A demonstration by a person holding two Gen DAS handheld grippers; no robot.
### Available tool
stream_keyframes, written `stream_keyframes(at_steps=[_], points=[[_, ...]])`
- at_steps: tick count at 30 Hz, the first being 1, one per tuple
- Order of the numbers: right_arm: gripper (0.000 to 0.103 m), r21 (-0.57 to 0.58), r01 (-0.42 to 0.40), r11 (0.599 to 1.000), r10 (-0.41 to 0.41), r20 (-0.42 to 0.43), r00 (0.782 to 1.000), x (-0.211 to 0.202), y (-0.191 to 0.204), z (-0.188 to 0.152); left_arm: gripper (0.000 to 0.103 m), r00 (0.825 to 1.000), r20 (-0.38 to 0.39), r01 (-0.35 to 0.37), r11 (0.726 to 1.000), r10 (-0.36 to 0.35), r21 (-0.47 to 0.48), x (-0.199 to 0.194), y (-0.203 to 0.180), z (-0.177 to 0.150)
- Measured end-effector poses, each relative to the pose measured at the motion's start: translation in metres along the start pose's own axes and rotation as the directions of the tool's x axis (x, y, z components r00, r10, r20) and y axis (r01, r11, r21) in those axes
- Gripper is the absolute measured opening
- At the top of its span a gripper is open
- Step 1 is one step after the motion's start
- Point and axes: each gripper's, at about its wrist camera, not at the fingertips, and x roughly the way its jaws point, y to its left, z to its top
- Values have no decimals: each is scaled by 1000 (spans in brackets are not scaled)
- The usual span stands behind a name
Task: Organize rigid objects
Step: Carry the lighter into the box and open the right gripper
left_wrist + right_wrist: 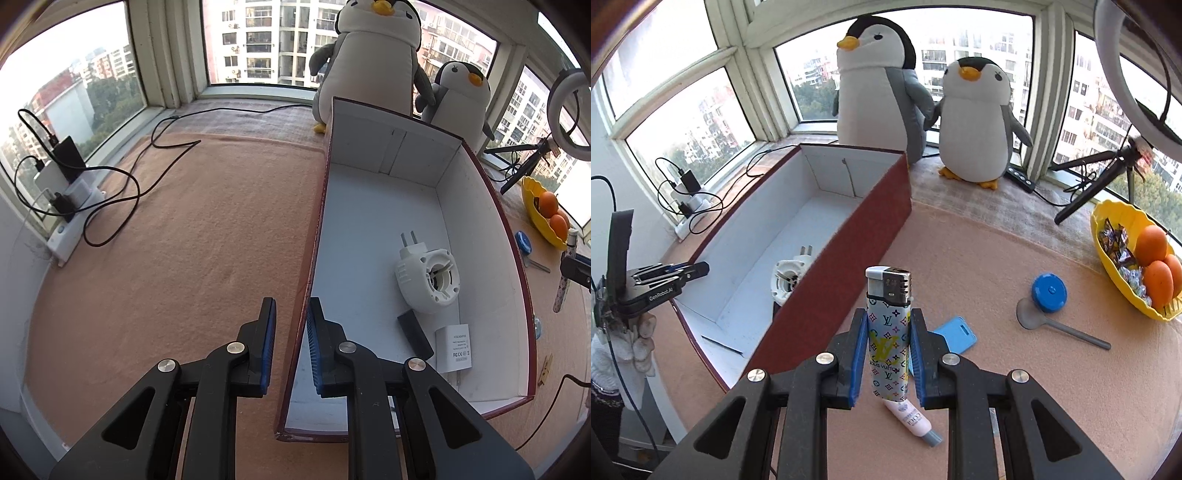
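The lighter (888, 332) is up off the table, squeezed tight between the blue pads of the right gripper (888, 354). It stands tall in the grip, its silver top pointing up and away from the hand, its long side running along the fingers. The box (849, 236) is just to the left of it, and the red wall of the box stands between the lighter and the white inside. So I think the lighter must go up over that wall and then a bit left before it can be let go. The right hand is the one that is near, because it already has the lighter. The left gripper (290, 347) is pinching the other long wall of the box, one pad inside and one outside, and seems to keep the box from sliding. Inside the box lie a white plug gadget (428, 275), a white charger (454, 347) and a small black block (415, 334). Out on the table a pink tube (912, 421) lies right under the lighter, with a blue tag (955, 334), a grey spoon (1056, 326) and a blue round cap (1049, 291) to the right. None of these are in the way.
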Motion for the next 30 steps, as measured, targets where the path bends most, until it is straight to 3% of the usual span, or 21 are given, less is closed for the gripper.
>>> stream_keyframes(at_steps=[9, 21, 26, 30], points=[[20, -119, -59, 991, 59, -5, 998, 11, 60, 18, 10, 1000, 12, 0, 1000, -1, 10, -2, 0, 1], [19, -203, -87, 975, 77, -57, 995, 34, 100, 21, 6, 1000, 24, 1, 1000, -2, 18, -2, -3, 0], [17, -216, -92, 972, 78, -71, 994, 41, 109, 24, 5, 1000, 29, 2, 1000, -3, 16, -2, -2, 0], [8, -231, -92, 969, 74, -86, 994, 48, 117, 27, 5, 999, 32, 2, 1000, -3, 17, -2, -3, 0]])
